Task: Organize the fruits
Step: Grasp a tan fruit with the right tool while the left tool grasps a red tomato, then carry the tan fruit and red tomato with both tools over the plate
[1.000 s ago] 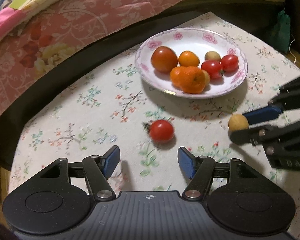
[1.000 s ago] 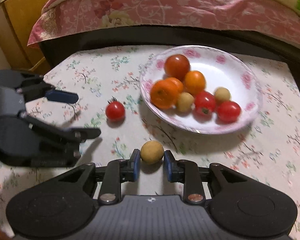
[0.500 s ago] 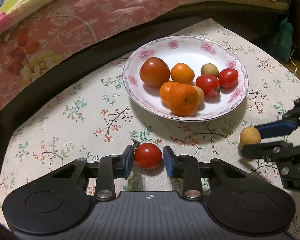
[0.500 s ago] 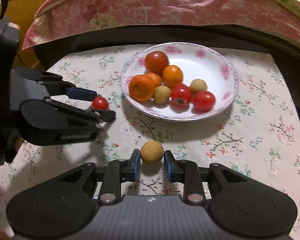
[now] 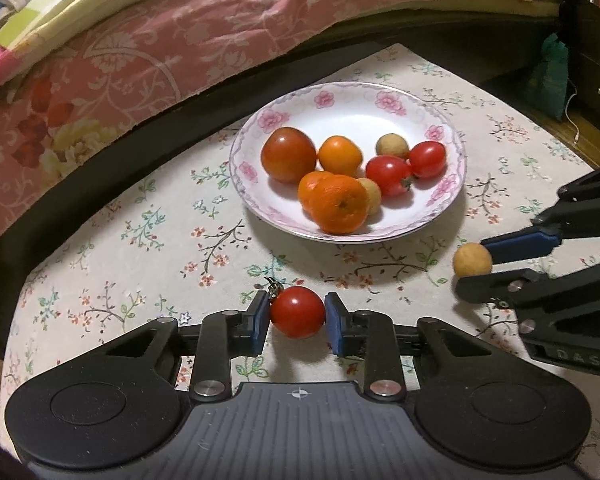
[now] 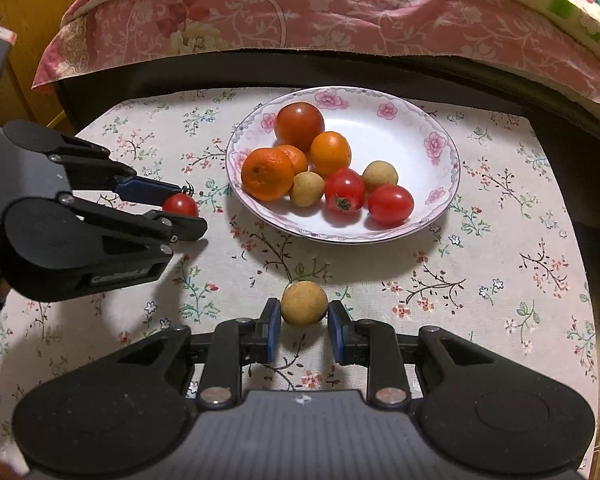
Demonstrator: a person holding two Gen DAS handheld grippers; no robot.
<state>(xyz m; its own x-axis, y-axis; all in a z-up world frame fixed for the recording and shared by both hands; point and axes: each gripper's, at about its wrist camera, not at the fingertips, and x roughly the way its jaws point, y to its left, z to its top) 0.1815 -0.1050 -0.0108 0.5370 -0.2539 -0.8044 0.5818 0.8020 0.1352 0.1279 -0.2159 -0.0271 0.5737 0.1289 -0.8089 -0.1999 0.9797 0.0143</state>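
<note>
A white plate (image 5: 452,184) with pink flowers holds several fruits: a big tomato (image 5: 288,155), oranges (image 5: 339,204), cherry tomatoes and longans. My left gripper (image 5: 297,317) is shut on a red cherry tomato (image 5: 297,312) just above the tablecloth, in front of the plate. My right gripper (image 6: 304,322) is shut on a tan longan (image 6: 304,303), in front of the plate (image 6: 440,204). Each gripper also shows in the other's view: the right gripper (image 5: 476,262) with the longan (image 5: 472,260), the left gripper (image 6: 182,208) with the tomato (image 6: 180,205).
The plate stands on a small table with a floral cloth (image 5: 148,240). A bed with a pink floral cover (image 5: 140,52) runs along the far side. A dark cabinet (image 5: 596,60) and a green bag (image 5: 548,76) stand at far right.
My left gripper moved forward around the cherry tomato and shut on it. My right gripper kept its hold on the longan and lifted slightly back from the plate.
</note>
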